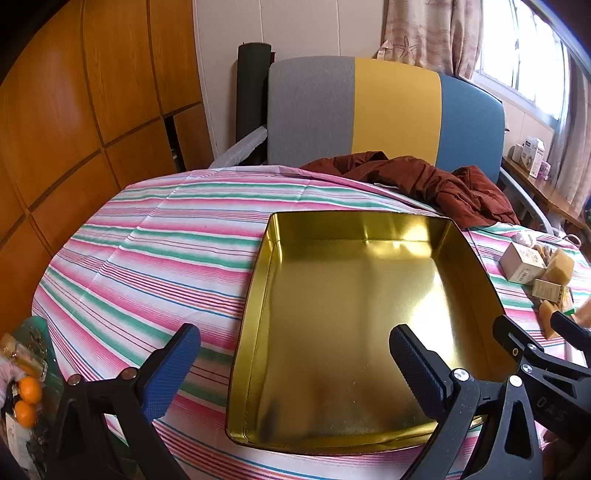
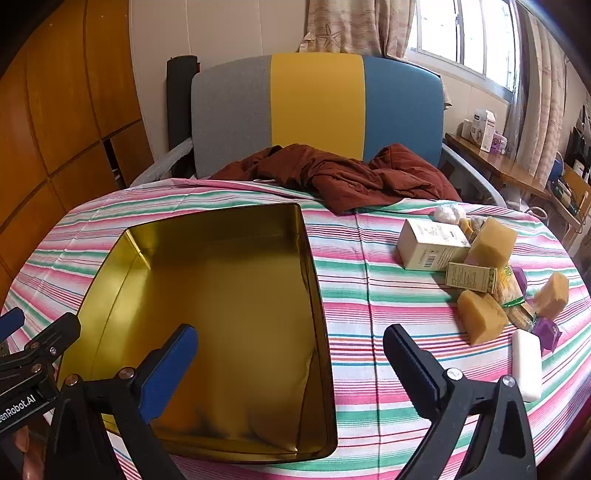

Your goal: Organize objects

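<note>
Not started: tin [image 2: 207, 325] empty at surface's left side; soaps [image 2: 480, 317], boxes [image 2: 430, 245] piled near right edge. L gripper [image 1: 295, 365] & R gripper [image 2: 290, 363] fingers wide apart, holding nothing.

A lived-in home room: curtains [image 2: 354, 26] hanging by the window [image 2: 465, 33], wooden cupboards [image 1: 74, 122] lining the wall, a jacket [image 2: 332, 173] lying by the armchair [image 2: 317, 107].

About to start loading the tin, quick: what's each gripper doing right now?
Left gripper: jaws wide open, holding nothing, over the gold tin.
Right gripper: jaws wide open, holding nothing.
</note>
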Motion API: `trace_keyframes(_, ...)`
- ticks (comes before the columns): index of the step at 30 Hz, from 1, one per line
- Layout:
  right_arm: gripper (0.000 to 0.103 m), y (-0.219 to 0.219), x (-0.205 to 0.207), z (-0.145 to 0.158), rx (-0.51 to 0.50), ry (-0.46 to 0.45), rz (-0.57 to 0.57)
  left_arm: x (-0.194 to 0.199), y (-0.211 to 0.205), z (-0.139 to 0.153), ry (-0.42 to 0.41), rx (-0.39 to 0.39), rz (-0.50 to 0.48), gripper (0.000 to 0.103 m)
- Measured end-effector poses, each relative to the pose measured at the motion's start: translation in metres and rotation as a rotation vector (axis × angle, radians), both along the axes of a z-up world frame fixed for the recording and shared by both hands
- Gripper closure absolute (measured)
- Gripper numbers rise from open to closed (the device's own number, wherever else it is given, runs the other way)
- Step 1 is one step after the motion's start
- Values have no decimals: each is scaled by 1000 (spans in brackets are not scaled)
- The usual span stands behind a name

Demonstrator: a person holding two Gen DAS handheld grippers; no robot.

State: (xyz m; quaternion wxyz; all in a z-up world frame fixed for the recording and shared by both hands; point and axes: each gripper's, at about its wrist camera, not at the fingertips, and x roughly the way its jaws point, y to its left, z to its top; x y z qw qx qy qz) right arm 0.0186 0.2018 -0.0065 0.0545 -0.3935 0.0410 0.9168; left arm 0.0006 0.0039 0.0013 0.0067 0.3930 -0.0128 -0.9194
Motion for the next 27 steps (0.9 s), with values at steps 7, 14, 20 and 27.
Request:
trace_keyframes(7,1,-1,1,0,2,1,4,1,-1,-2,-7,2,-1,0)
trace_keyframes(14,1,0,2,0,0,-3,5,1,2,-3,-15,9,-5,0)
trace_keyframes(20,1,0,3,0,-3,-6,8,1,2,-5,-23,12,-7,0)
trace_keyframes(27,1,0,4,3,-1,2,5,1,2,-5,-25,14,-6,0)
